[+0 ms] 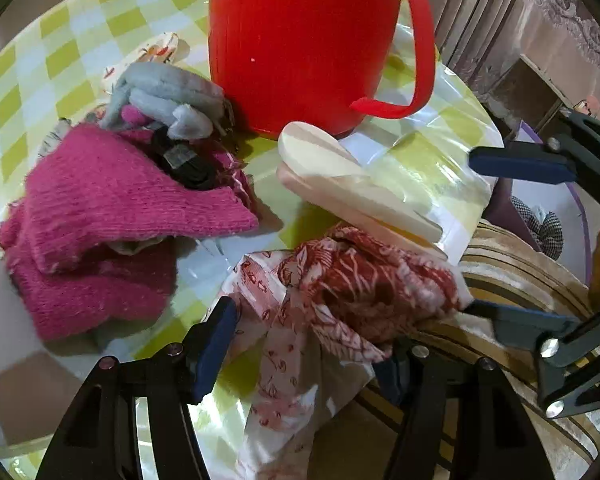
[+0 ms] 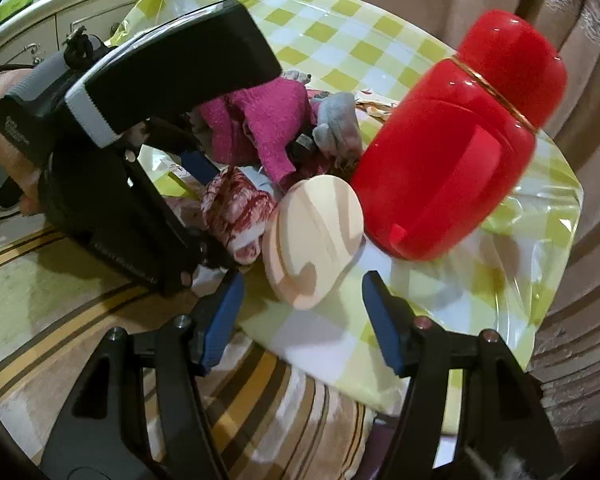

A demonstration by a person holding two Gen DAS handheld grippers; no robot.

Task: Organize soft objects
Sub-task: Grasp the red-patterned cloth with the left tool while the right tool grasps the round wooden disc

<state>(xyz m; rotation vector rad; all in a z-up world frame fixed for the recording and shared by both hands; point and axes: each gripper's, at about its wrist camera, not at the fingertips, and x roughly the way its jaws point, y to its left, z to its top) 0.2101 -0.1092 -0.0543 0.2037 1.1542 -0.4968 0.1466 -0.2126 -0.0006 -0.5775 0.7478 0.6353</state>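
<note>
Clearly the step in hand looks like a two-handed pickup of the red cloth (image 1: 352, 284), the patterned piece crumpled at the table's near edge in front of the flask (image 1: 300, 40), partly hanging over. The left gripper (image 1: 304, 344) hangs over it with jaws apart, the cloth between them but not visibly pinched. The right gripper (image 2: 300, 316) is also apart and empty, aimed at the table edge just this side of the pale pad (image 2: 314, 240) that leans against the flask.

To do it well, I would close the left jaws on the bunched middle rather than a loose corner (a corner would let the rest trail), and bring the right in from the flask side for the far fold, staying clear of the pad and the flask, which could tip.

Beyond the cloth, beside the flask, lie a pink knit (image 1: 112, 220) and a grey sock (image 1: 172, 100) in a heap.

The table (image 1: 32, 68) wears a glossy green-and-white check cover, slippery by the look of it. Behind the flask hang beige curtains; below the edge is a striped rug.
</note>
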